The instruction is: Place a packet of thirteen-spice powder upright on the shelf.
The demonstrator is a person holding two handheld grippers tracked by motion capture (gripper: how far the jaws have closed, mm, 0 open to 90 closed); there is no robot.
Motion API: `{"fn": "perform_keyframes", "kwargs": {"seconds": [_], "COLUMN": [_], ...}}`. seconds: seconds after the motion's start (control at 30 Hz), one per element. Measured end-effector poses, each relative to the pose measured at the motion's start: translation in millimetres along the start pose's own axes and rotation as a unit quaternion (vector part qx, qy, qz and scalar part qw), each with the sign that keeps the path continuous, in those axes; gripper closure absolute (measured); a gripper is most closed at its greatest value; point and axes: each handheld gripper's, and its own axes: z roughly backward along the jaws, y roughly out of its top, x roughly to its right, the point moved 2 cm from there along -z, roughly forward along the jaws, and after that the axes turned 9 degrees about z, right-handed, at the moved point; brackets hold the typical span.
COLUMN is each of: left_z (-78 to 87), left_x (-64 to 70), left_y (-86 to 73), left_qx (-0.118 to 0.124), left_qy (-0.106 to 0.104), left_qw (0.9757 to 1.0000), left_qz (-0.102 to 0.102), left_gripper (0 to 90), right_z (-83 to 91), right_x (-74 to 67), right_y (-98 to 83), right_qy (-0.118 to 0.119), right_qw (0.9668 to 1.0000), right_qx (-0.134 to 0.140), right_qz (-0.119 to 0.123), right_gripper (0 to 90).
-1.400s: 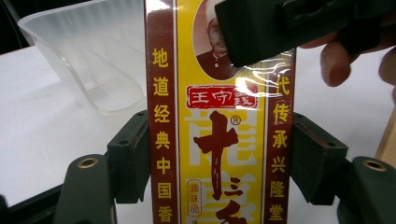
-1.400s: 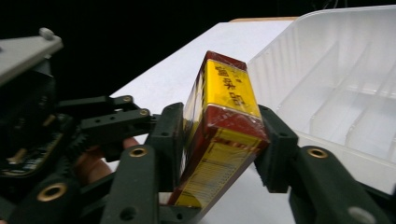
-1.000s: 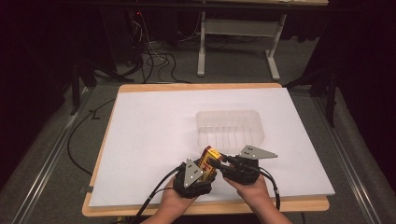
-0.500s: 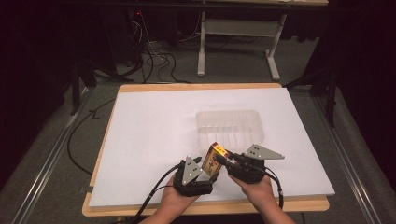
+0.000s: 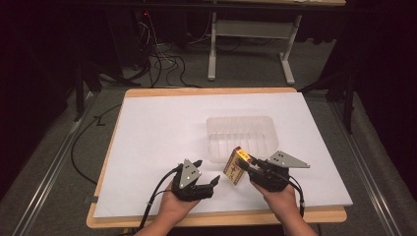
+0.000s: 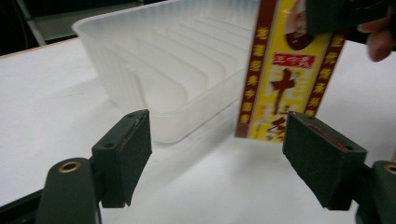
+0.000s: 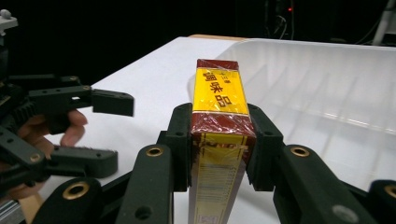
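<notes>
Right, current state:

- The right gripper has its jaws clamped on a yellow-and-red box. In the right gripper view the two pads press the box's narrow sides, with the box standing up between them.
- The box is off the table, tilted, and hangs over the white sheet near the front edge, right of centre.
- The box's top end sits just in front of the clear plastic tray. I can't tell whether the two touch.
- The tray stands on the sheet right of centre, between the middle and the front edge. It has a ribbed floor and nothing in it.
- The left gripper has its jaws wide, with nothing gripped. They have just been opening, then eased back a touch.
- In the left gripper view the box hangs beyond the gap, nearer the right-hand pad, and is clear of both pads. The tray is behind it.
- The left gripper sits near the front edge, about centre, just left of the box and apart from it.
- A hand holds each gripper from the front edge. The left hand is under its gripper and the right hand is behind its gripper.
- Each gripper has a grey three-cornered plate on top, and a cable trails from it back over the front edge.
- The right gripper view also takes in the left gripper at its left, with its fingers spread.
</notes>
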Motion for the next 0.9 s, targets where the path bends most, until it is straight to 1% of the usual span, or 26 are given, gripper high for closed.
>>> {"fn": "perform_keyframes", "kwargs": {"seconds": [0.07, 0.1, 0.13, 0.2, 0.23, 0.27, 0.33, 0.37, 0.43, 0.47, 0.5, 0.53, 0.57, 0.6, 0.63, 0.7, 0.73, 0.77, 0.8, 0.83, 0.87, 0.9], "left_z": [2.0, 2.0, 5.3, 10.3, 10.3, 15.1, 20.3, 20.3, 28.6, 28.6, 31.5, 37.7, 40.6, 40.6, 43.1, 46.9, 48.0, 48.0, 48.3, 48.1, 46.7, 46.7], "left_x": [-6.3, -6.3, -13.0, -19.3, -19.3, -25.4, -31.9, -31.9, -43.5, -43.5, -48.4, -59.4, -64.9, -64.9, -70.3, -78.6, -80.4, -80.4, -79.8, -78.9, -76.4, -76.4], "left_y": [1.7, 1.7, 4.7, 7.9, 7.9, 10.2, 12.3, 12.3, 13.3, 13.3, 12.6, 7.7, 3.6, 3.6, -0.8, -6.5, -5.8, -5.8, -4.8, -4.3, -4.3, -4.3], "left_qx": [0.0, 0.0, 0.001, 0.007, 0.007, 0.014, 0.016, 0.016, 0.012, 0.012, 0.009, -0.004, -0.011, -0.011, -0.016, -0.022, -0.017, -0.017, -0.013, -0.011, -0.011, -0.011], "left_qy": [0.005, 0.005, 0.009, 0.013, 0.013, 0.018, 0.026, 0.026, 0.036, 0.036, 0.042, 0.056, 0.065, 0.065, 0.073, 0.074, 0.078, 0.078, 0.081, 0.08, 0.075, 0.075], "left_qw": [1.0, 1.0, 0.9999, 0.9998, 0.9998, 0.9996, 0.9994, 0.9994, 0.9992, 0.9992, 0.999, 0.9983, 0.9978, 0.9978, 0.9972, 0.9966, 0.9965, 0.9965, 0.9964, 0.9965, 0.997, 0.997], "left_qz": [0.004, 0.004, 0.008, 0.011, 0.011, 0.014, 0.014, 0.014, 0.015, 0.015, 0.016, 0.014, 0.009, 0.009, 0.01, 0.029, 0.027, 0.027, 0.021, 0.019, 0.014, 0.014], "left_gripper": [25.2, 25.7, 26.1, 26.6, 26.9, 27.2, 27.3, 27.3, 26.9, 26.4, 26.4, 25.9, 25.8, 25.8, 25.8, 25.9, 25.7, 25.7, 25.7, 25.7, 25.8, 26.1], "right_z": [2.6, 2.6, 5.8, 9.2, 9.2, 12.9, 16.3, 18.0, 21.8, 21.8, 23.6, 27.3, 29.0, 30.7, 30.7, 34.9, 35.6, 36.0, 36.0, 36.2, 36.0, 36.0], "right_x": [3.4, 3.4, 6.4, 9.6, 9.6, 13.7, 18.2, 20.1, 23.1, 23.1, 24.2, 25.8, 26.5, 27.0, 27.0, 29.0, 29.6, 30.2, 30.2, 30.7, 31.1, 31.1], "right_y": [-0.3, -0.3, -0.7, -0.9, -0.9, -1.4, -1.9, -2.1, -2.2, -2.2, -2.3, -2.7, -2.8, -2.9, -2.9, -3.3, -3.6, -3.9, -3.9, -4.3, -5.0, -5.0], "right_qy": [-0.007, -0.007, -0.016, -0.025, -0.025, -0.034, -0.041, -0.044, -0.052, -0.052, -0.056, -0.061, -0.063, -0.067, -0.067, -0.073, -0.075, -0.076, -0.076, -0.078, -0.08, -0.08], "right_qw": [1.0, 1.0, 0.9999, 0.9997, 0.9997, 0.9994, 0.9992, 0.999, 0.9986, 0.9986, 0.9984, 0.9981, 0.998, 0.9977, 0.9977, 0.9973, 0.9972, 0.9971, 0.9971, 0.9969, 0.9968, 0.9968], "right_qx": [0.001, 0.001, -0.001, 0.0, 0.0, 0.0, 0.002, 0.003, 0.004, 0.004, 0.004, 0.005, 0.005, 0.004, 0.004, 0.005, 0.005, 0.006, 0.006, 0.005, 0.003, 0.003], "right_qz": [0.001, 0.001, 0.003, 0.007, 0.007, 0.005, 0.002, 0.001, 0.001, 0.001, 0.0, -0.003, -0.003, -0.001, -0.001, -0.003, -0.005, -0.006, -0.006, -0.006, -0.005, -0.005], "right_gripper": [68.0, 68.0, 67.9, 68.0, 68.0, 68.0, 68.0, 68.0, 68.0, 68.0, 68.0, 68.0, 68.0, 68.0, 68.0, 68.0, 68.0, 68.0, 68.0, 68.0, 68.0, 68.0]}}
